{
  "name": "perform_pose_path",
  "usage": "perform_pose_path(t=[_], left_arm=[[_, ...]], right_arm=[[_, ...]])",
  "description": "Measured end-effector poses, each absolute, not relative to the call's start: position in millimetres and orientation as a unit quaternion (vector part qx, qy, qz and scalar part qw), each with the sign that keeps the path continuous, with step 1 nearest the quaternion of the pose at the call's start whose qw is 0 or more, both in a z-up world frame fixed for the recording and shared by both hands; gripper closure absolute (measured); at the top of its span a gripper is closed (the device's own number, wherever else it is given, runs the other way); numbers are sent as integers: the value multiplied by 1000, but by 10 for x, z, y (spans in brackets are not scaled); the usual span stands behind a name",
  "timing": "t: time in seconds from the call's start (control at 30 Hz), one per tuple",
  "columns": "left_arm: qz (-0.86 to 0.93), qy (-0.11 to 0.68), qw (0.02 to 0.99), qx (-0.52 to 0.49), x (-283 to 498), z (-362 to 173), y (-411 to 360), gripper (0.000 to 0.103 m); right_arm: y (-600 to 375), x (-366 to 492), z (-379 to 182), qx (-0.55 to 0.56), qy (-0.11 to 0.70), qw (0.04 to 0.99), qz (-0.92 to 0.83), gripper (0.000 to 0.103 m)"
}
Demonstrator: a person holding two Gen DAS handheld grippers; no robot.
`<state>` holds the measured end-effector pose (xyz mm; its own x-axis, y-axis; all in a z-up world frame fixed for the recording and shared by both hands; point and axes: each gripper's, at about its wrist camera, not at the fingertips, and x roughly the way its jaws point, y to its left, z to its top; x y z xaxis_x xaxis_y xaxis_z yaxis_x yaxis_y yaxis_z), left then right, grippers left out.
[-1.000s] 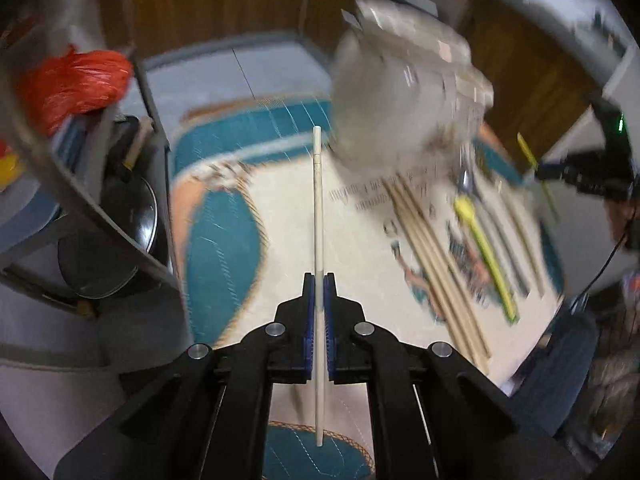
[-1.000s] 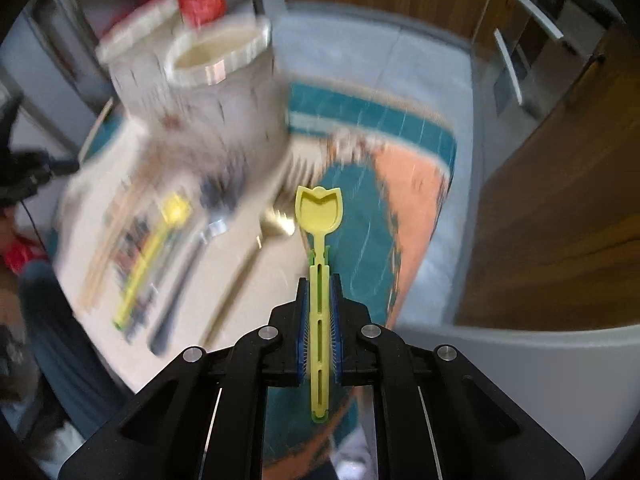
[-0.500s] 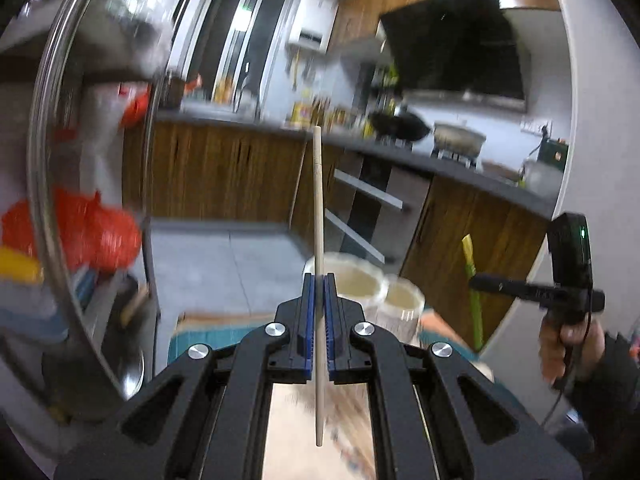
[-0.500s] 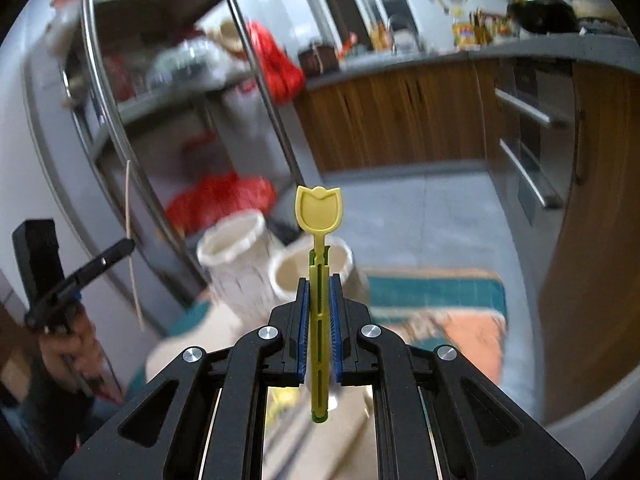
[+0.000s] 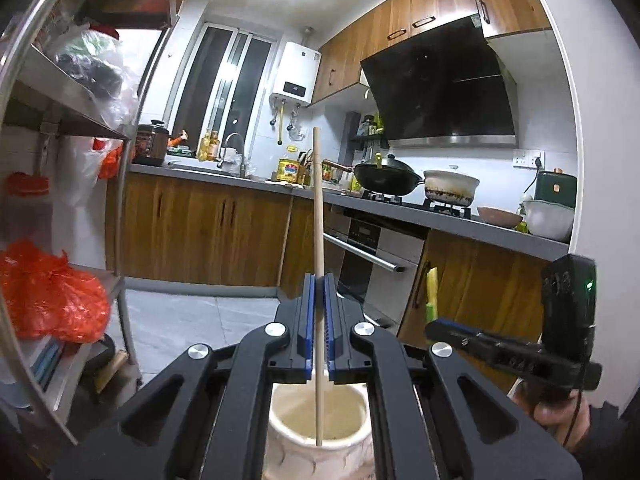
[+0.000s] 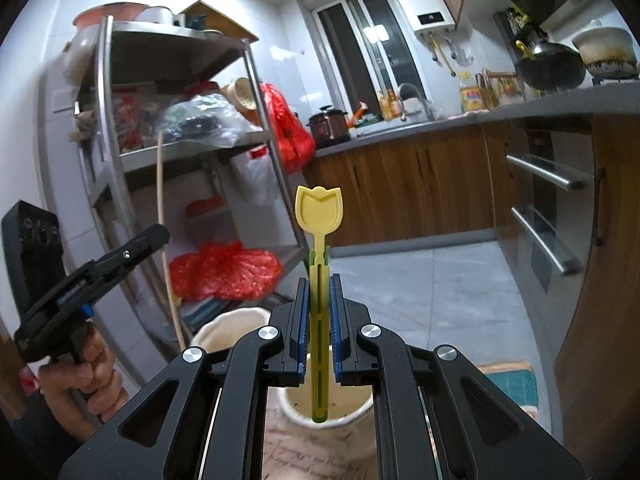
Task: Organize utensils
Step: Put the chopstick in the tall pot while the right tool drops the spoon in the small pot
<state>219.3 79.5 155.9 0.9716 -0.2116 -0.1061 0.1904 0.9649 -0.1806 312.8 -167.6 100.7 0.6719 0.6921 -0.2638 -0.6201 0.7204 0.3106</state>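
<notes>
Left tongs (image 5: 319,332) clamp chopstick (image 5: 317,216) upright over jar (image 5: 320,438); right tongs (image 6: 319,330) clamp yellow spoon (image 6: 319,240) over second jar (image 6: 320,420).

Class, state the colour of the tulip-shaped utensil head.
Yellow tulip-shaped utensil head; right wrist view.

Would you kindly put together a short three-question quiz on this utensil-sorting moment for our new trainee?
1. True or false: the left gripper holds a metal fork.
2. Which colour is the tulip-shaped spoon in the right gripper? A) yellow B) red C) black
3. Fill in: the lower end of the wooden chopstick hangs over the mouth of a cream ______.

Key:
1. False; its jaws clamp the chopstick.
2. A
3. jar
</notes>
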Motion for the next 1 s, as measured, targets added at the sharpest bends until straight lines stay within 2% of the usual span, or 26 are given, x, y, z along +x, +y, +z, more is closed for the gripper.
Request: perform_pose_path(t=[0.2, 0.73, 1.0], left_arm=[[-93, 69, 990, -82, 2416, 1424, 712, 99], [-72, 235, 968, -54, 2551, 990, 579, 99], [-67, 250, 965, -43, 2593, 1001, 541, 99]], right_arm=[[-1547, 3226, 914, 91, 196, 908, 358, 92], [-1357, 3125, 557, 19, 281, 903, 324, 92], [-1282, 3189, 516, 6, 298, 899, 320, 92]])
